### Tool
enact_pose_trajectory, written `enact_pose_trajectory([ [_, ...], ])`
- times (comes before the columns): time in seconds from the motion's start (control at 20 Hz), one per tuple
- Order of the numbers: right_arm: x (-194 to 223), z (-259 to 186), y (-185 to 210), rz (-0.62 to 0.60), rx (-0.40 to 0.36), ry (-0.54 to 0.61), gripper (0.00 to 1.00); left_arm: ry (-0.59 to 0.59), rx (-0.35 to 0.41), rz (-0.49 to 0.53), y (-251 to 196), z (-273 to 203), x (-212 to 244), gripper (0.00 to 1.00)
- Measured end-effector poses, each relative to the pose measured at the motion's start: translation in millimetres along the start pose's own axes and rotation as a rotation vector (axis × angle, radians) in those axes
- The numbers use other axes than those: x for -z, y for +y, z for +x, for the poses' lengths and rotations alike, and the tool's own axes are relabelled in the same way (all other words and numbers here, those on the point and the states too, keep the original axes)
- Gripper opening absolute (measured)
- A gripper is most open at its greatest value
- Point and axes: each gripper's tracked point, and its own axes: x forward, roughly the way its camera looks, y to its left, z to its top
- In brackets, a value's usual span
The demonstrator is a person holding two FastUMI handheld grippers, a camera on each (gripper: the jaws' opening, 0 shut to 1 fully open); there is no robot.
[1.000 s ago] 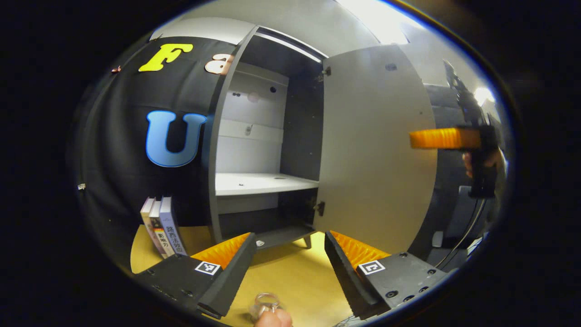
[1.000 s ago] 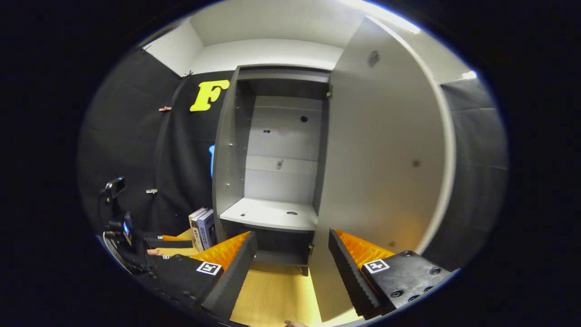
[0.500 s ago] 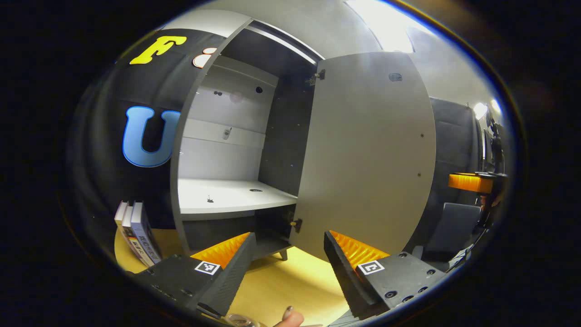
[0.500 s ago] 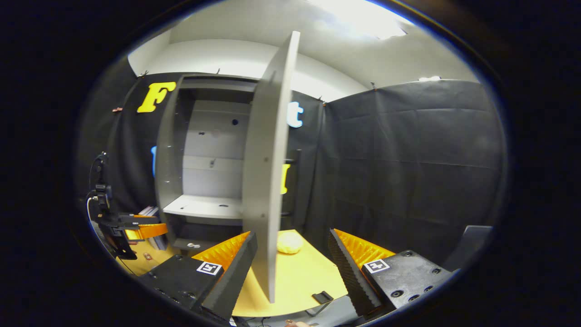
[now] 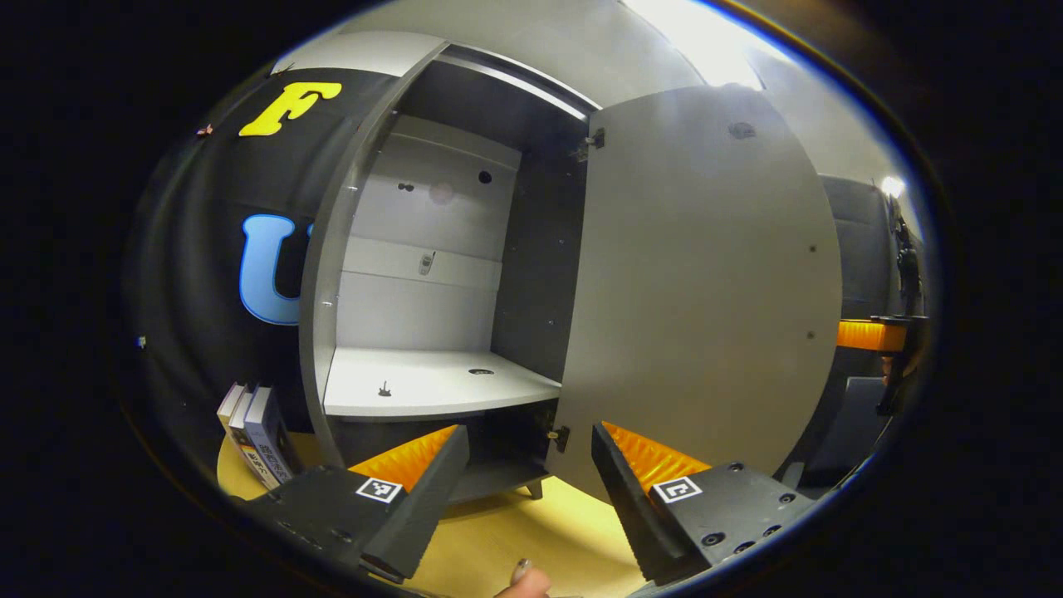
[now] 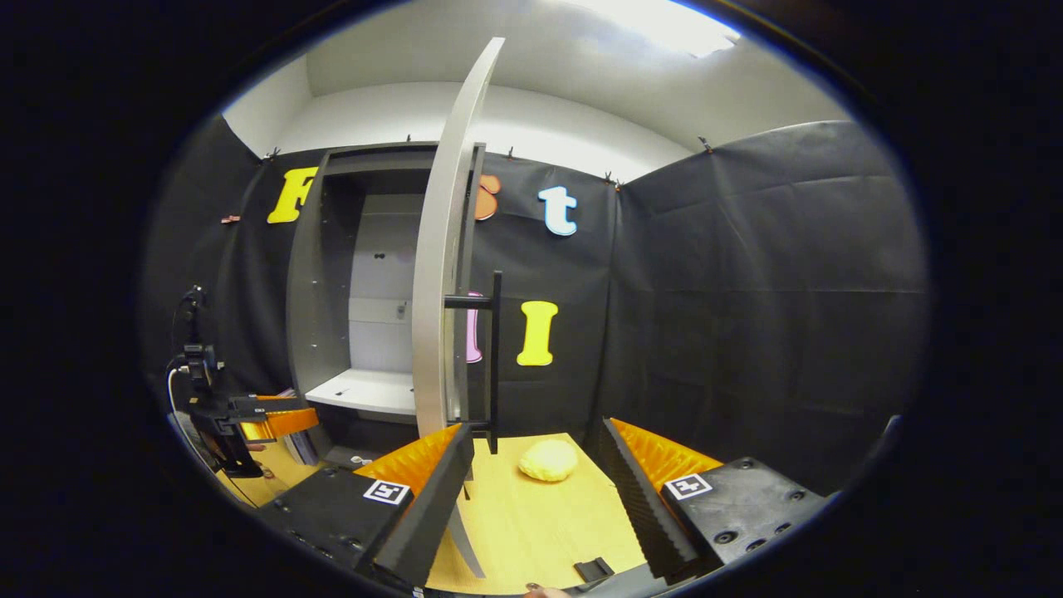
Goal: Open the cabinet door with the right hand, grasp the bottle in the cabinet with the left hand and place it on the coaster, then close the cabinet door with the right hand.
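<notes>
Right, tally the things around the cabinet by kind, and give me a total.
Cabinet: 1
Cabinet door: 1
Door handle: 1
Books: 3
Yellow round lump on the table: 1
Grippers: 2, the left gripper and the right gripper, both open
Total: 9

No text can be read with certainty. The spines of the books (image 5: 253, 432) beside the cabinet (image 5: 432, 274) carry small print, too small to make out. The left hand-held gripper (image 5: 523, 473) carries square black-and-white marker patterns, without letters.
</notes>
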Motion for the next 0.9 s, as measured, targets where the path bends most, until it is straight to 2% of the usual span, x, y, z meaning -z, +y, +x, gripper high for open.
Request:
enact_pose_trajectory([
  [0.1,0.6,1.7,5.6,0.033,-0.063,0.01,0.95,-0.013,-0.015,-0.001,-3.5,0.0,-2.7,0.94],
  [0.15,1.9,2.7,12.0,0.048,-0.092,0.017,0.99,-0.019,-0.024,0.001,-4.1,0.0,-3.8,0.94],
  [0.25,2.5,6.2,15.2,0.062,-0.132,0.018,0.95,-0.015,-0.03,0.009,-7.7,0.5,-2.2,0.94],
  [0.45,3.3,3.5,34.7,0.08,-0.209,0.037,0.95,-0.019,-0.032,0.039,-9.4,-5.0,-2.8,0.94],
  [0.75,3.0,1.4,103.5,0.084,-0.36,0.049,0.95,-0.027,-0.045,0.037,4.1,-28.2,-7.6,0.94],
  [0.9,2.1,4.0,143.3,0.093,-0.424,0.045,0.95,-0.029,-0.079,0.041,23.5,-50.3,-9.2,0.94],
])
